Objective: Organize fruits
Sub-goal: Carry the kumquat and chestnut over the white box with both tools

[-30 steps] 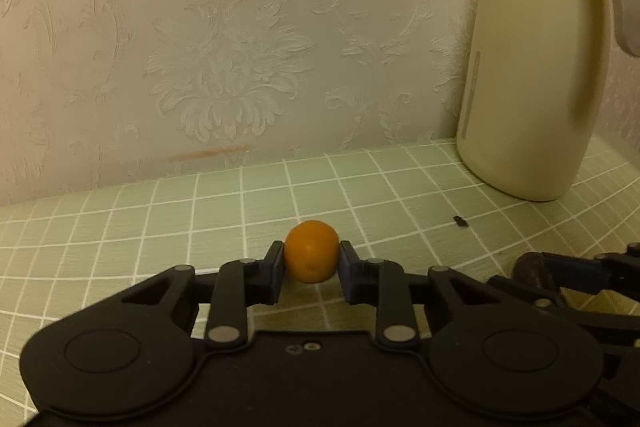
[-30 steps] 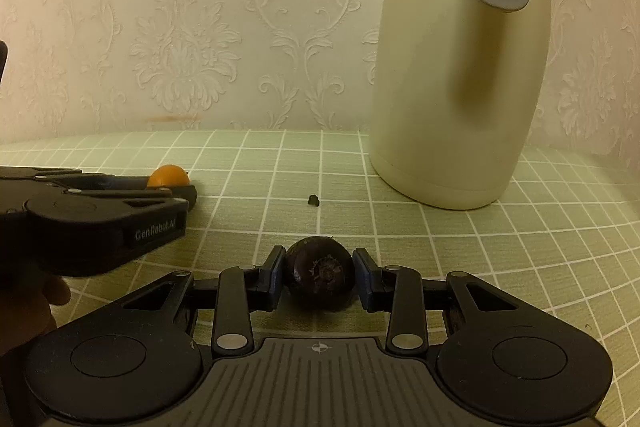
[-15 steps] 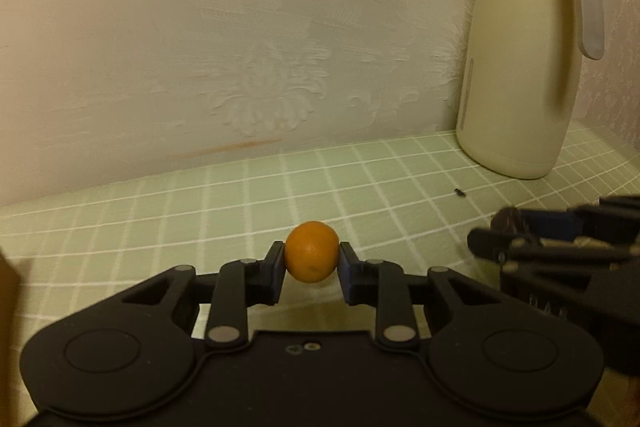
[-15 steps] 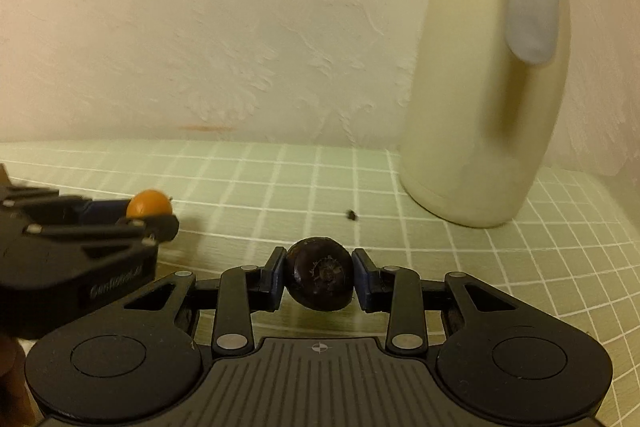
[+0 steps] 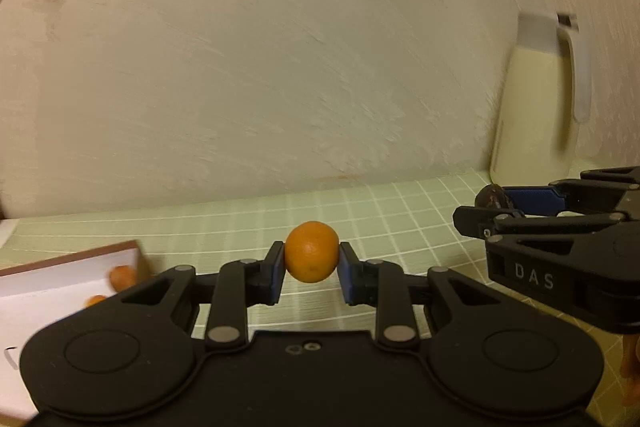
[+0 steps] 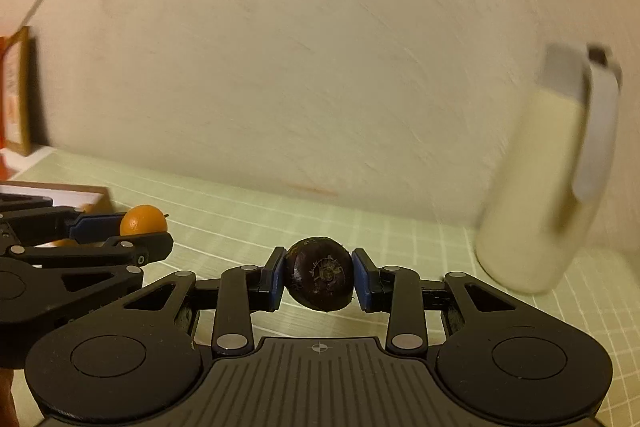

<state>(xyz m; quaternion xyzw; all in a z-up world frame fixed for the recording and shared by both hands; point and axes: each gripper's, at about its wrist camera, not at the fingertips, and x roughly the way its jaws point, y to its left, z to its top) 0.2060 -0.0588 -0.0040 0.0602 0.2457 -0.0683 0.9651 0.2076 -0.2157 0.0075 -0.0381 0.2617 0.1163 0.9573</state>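
Left gripper (image 5: 311, 265) was clamped across a small, light, firm-looking orange fruit (image 5: 311, 252) at its widest, right gripper (image 6: 319, 279) likewise on a dark round fruit (image 6: 319, 273), both likely to roll out.

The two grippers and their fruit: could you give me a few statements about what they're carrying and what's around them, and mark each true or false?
1. The left gripper is shut on a small orange fruit. True.
2. The right gripper is open and holds nothing. False: it is shut on a dark round fruit.
3. A cream jug with a grey handle stands by the wall, to the right. True.
4. The white box at lower left holds no fruit. False: some orange pieces lie in it.
5. The tablecloth is plain red. False: it is pale green with a white grid.
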